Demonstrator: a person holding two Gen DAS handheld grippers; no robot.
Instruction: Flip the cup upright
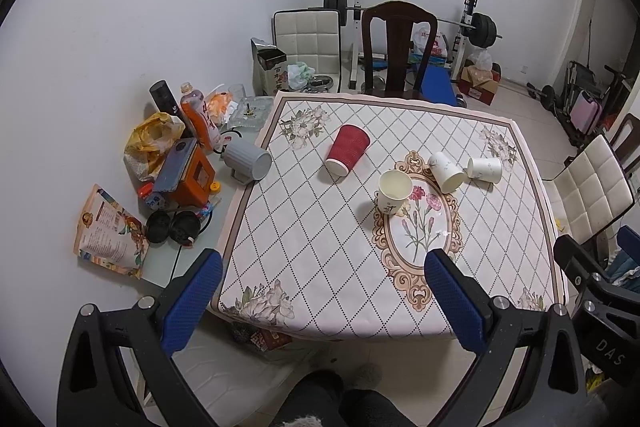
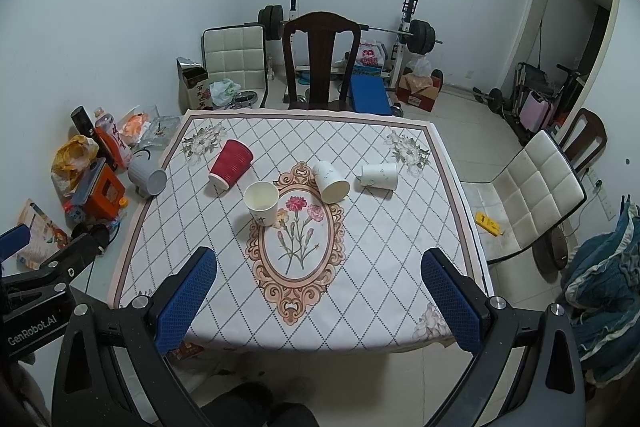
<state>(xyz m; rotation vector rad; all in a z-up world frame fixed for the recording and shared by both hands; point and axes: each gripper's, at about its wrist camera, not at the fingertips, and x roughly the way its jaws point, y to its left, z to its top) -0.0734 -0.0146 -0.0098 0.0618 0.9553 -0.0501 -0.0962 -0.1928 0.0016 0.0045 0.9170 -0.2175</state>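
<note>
While both tools hang back above the near edge of the table, four paper cups sit out on the white tablecloth with the diamond lines and flower picture point(image 2: 360, 259).

One plain cream paper cup point(image 2: 262, 203) stands up with its open mouth to the ceiling, just at the left rim of the flower oval. It already stands the way the task wants. Three others lie on their sides. The red ribbed paper cup point(image 2: 231, 164) lies toward the far left, with its mouth pointing down at the near left. The white marbled paper cup nearer the middle point(image 2: 330, 182) lies with its mouth toward the camera. The second white marbled paper cup point(image 2: 379, 175) lies just to its right, apart from it. A tipped cup cannot hold a drink, so these three are the ones that need standing up.

The left gripper point(image 1: 324, 291) has its blue pads spread wide and holds nothing. The right gripper point(image 2: 320, 291) is spread wide too, and empty. I think wide fingers make sense, because a cup is fat and has to fit between them. A paper cup is soft, so a hard squeeze would likely squash it.

Off the cloth, a grey ribbed mug point(image 2: 147, 177) lies on its side among the clutter on the left.
</note>
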